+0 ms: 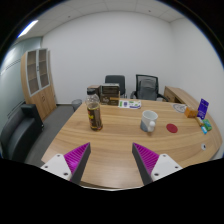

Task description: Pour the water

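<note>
Gripper (112, 160) held spread above the near edge of a wooden table, nothing between its fingers.

The two fingers, one (72, 160) at the left and its mate at the right, stand wide apart with their magenta pads facing inward and grip nothing. Beyond them on the table (120, 150), a tall dark bottle (94, 112) with a pale cap stands upright, far left of centre. To its right, well apart, stands a white cup (149, 120). Just beside the cup, further right, lies a small red disc (172, 128). At the far right sit a teal item (205, 126) and a purple-screened device (203, 106). Black office chairs (146, 88) stand behind the table, and a wooden cabinet (40, 85) lines the left wall.
</note>
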The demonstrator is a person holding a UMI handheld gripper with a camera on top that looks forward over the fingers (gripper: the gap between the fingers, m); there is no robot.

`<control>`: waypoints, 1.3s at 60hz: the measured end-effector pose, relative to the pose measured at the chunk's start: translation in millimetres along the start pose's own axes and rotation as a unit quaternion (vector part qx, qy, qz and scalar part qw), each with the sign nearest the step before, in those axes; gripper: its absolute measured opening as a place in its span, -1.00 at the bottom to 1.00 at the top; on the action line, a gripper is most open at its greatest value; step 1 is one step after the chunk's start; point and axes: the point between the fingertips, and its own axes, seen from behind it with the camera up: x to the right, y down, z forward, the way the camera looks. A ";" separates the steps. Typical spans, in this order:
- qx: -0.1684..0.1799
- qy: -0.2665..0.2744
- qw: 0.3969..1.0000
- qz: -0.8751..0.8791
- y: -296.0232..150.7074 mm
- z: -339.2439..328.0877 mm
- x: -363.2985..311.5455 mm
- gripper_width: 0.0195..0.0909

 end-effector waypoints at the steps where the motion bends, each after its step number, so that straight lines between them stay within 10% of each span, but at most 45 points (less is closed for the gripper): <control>1: 0.002 0.001 1.000 0.003 -4.3 8.5 -9.3 0.86; 31: 0.093 0.061 0.993 0.029 -100.9 259.7 -91.8 0.77; 40: 0.125 0.071 0.990 0.007 -113.3 286.6 -86.4 -0.12; 56: 0.139 0.052 0.989 0.000 -112.4 281.4 -87.9 -0.52; 78: 0.194 -0.167 0.891 0.374 -232.5 195.6 -42.9 -0.52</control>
